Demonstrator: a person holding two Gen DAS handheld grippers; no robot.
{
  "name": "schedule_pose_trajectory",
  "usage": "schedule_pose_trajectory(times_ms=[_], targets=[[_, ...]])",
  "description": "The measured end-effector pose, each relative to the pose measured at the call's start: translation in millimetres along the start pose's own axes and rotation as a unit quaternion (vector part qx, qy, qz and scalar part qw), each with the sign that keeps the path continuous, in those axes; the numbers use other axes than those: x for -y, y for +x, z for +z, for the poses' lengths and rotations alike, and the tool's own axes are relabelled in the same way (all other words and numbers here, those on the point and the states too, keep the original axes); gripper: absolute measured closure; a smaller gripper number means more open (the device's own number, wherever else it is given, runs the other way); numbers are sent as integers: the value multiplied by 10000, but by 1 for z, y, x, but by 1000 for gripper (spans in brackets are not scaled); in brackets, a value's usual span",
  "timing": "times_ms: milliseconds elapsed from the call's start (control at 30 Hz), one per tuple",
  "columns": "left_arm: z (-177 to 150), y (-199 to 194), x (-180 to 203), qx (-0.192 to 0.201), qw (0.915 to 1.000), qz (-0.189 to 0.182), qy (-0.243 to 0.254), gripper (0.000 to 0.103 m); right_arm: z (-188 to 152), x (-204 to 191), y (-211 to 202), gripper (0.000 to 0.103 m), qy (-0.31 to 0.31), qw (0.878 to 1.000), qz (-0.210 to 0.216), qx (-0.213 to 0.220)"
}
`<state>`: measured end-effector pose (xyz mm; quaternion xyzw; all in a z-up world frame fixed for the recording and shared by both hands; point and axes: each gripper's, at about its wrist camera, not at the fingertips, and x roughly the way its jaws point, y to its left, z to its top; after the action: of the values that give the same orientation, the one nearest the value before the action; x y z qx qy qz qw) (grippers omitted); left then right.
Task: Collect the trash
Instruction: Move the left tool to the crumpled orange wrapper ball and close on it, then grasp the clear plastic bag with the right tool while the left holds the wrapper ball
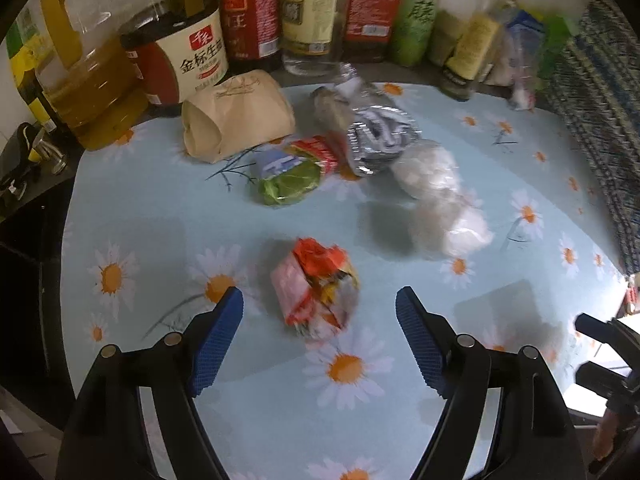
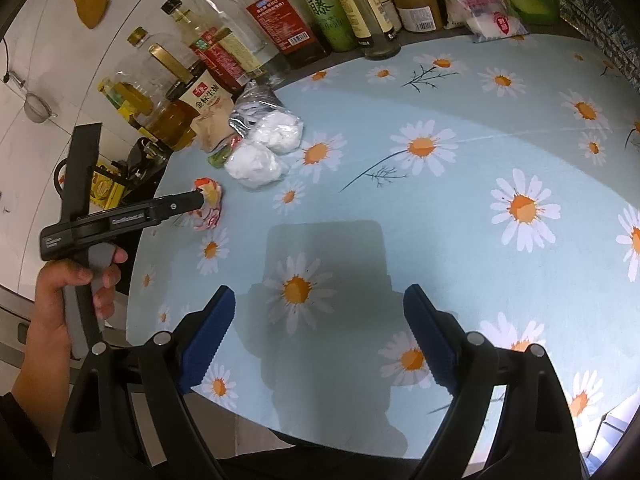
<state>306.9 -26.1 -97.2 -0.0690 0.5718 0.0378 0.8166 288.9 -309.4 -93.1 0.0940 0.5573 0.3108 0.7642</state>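
Observation:
A crumpled red and pink wrapper [image 1: 316,288] lies on the daisy tablecloth [image 1: 160,216]. My left gripper [image 1: 319,300] is open, its blue pads [image 1: 218,344] on either side of the wrapper and apart from it. Farther back lie a green and blue wrapper [image 1: 286,180], a silver foil bag [image 1: 376,140], a clear bag of white tissue [image 1: 432,192] and a brown paper bag [image 1: 236,116]. In the right wrist view a hand [image 2: 52,300] holds the left gripper [image 2: 200,200] at the red wrapper [image 2: 210,210]. My right gripper [image 2: 320,300] hangs open over bare tablecloth [image 2: 460,208], nothing between its fingers.
Several sauce and oil bottles [image 1: 248,12] stand in a row along the back of the table, close behind the trash. A woven cloth [image 1: 600,100] lies at the right. The table's left edge drops to a dark counter with utensils [image 1: 28,160].

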Motion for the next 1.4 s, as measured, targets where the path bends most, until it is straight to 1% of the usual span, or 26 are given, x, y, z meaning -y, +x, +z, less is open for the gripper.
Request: schedule_pose_trajectory(times_ms=[200, 233, 267, 300, 367, 633, 867, 1100, 1400], targets=[[6, 18, -4, -49, 10000, 46, 12, 29, 9, 4, 7, 18, -9, 10000, 42, -63], [6, 20, -4, -73, 10000, 24, 40, 40, 11, 5, 9, 18, -13, 10000, 45, -75], [6, 22, -3, -81, 9999, 13, 66, 48, 12, 5, 9, 18, -14, 10000, 49, -83], [6, 23, -2, -72, 9999, 36, 99, 49, 12, 5, 11, 18, -14, 9999, 59, -90], [6, 24, -1, -51, 9999, 21, 134, 57, 14, 5, 12, 18, -32, 9999, 78, -101], [3, 19, 1, 38, 9998, -15, 213, 60, 19, -2, 21, 18, -131, 9997, 117, -154], [0, 6, -4, 149, 9998, -72, 135, 60, 25, -10, 24, 18, -289, 9993, 134, -186], [-11, -14, -12, 272, 9995, -147, -46, 60, 40, -24, 34, 18, -579, 9977, 218, -259], [-37, -35, -19, 393, 9980, -223, -444, 60, 67, -50, 56, 18, -1121, 9923, 335, -409]])
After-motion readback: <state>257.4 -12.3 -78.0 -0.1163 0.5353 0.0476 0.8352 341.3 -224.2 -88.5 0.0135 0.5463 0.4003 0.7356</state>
